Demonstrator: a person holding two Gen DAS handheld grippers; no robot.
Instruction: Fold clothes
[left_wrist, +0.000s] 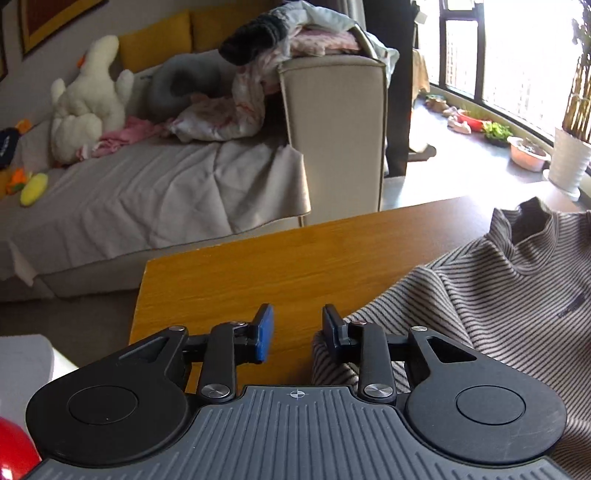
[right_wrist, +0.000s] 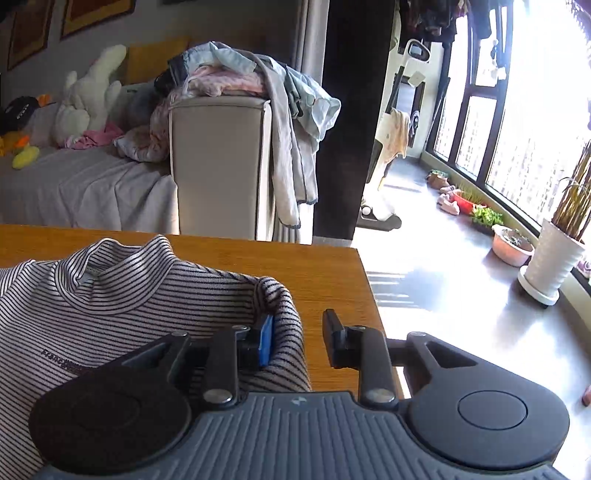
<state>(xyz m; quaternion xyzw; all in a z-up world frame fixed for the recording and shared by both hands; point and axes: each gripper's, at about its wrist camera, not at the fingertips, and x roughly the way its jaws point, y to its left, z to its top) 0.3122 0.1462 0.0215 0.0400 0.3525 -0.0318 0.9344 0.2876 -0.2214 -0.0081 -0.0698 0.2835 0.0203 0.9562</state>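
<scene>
On table (left_wrist: 258, 266), striped (high-necked) top (right_wrist: 129, 295)

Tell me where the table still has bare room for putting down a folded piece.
The wooden table is bare left of the striped top, out to its far and left edges. A narrower bare strip runs between the top and the right edge. The middle is crowded: the top covers it, with left claw and right claw at its sides.
</scene>
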